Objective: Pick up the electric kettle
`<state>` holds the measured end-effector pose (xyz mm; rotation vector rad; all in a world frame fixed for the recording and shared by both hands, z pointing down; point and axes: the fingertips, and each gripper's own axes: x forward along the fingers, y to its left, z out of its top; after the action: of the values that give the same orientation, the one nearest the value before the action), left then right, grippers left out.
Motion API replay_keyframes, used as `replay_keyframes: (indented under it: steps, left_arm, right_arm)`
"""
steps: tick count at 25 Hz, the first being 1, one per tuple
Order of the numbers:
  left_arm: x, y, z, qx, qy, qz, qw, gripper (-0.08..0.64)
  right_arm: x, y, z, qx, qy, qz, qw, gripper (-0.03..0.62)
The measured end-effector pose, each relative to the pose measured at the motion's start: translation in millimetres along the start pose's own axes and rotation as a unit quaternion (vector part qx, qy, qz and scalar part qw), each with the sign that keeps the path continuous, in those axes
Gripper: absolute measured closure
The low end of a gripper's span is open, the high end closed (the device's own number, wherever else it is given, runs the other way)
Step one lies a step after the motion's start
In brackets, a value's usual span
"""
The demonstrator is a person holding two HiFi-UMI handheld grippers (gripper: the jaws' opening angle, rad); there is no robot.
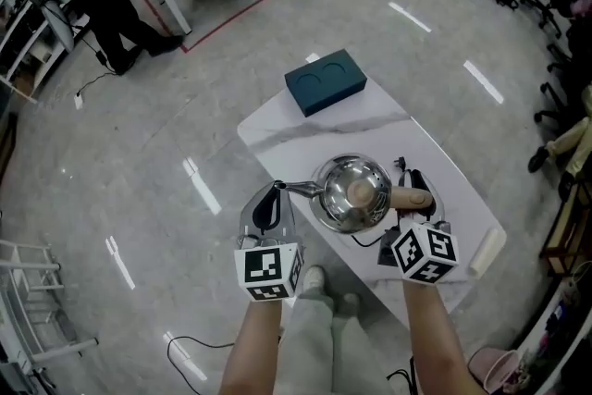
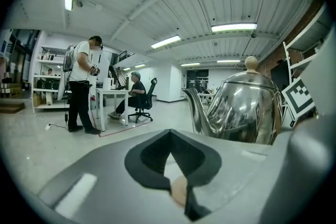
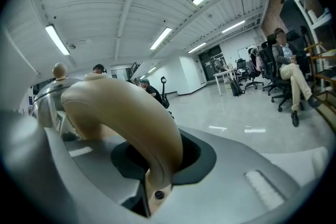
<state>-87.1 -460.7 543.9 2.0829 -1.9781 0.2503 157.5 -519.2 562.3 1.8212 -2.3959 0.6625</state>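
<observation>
Right gripper view shows the right hand-held gripper (image 3: 152, 168) pinching the handle (image 3: 123, 113) of the kettle (image 1: 350, 191) on the near tabletop (image 1: 277, 132), while the left hand-held gripper (image 2: 174, 178), pressed together and empty, sits beside the spout (image 1: 298, 189): best to lift straight up, keeping it level.

Standing here, I can read no word, number or brand anywhere. The cube (image 1: 268, 271) on the left gripper (image 1: 269, 206) and the cube (image 1: 425, 254) on the right gripper (image 1: 418, 202) carry only black-and-white square marker patterns, no letters or digits. The dark teal box (image 1: 326, 81) has two round outlines on its lid and no print I can read. The electric kettle (image 1: 351, 192) shows bare polished steel, with no label on the side I can see.
</observation>
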Motion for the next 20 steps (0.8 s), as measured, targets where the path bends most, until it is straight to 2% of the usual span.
replay_keyframes:
  steps: [9, 14, 20]
  left_arm:
    - [-56.4, -13.6, 66.6, -0.034, 0.007, 0.027, 0.999, 0.557]
    - [-94.0, -31.0, 120.0, -0.033, -0.018, 0.012, 0.9992, 0.559]
    - [-134.1, -37.6, 168.5, -0.026, -0.043, 0.027, 0.9984, 0.56]
  right_arm:
    - [-58.3, 29.8, 76.3, -0.002, -0.018, 0.001, 1.0, 0.511]
    - [-97.0, 52.8, 115.5, 0.012, -0.002, 0.018, 1.0, 0.511]
    - [-140.7, 60.1, 164.1, -0.031, -0.008, 0.015, 0.999, 0.511]
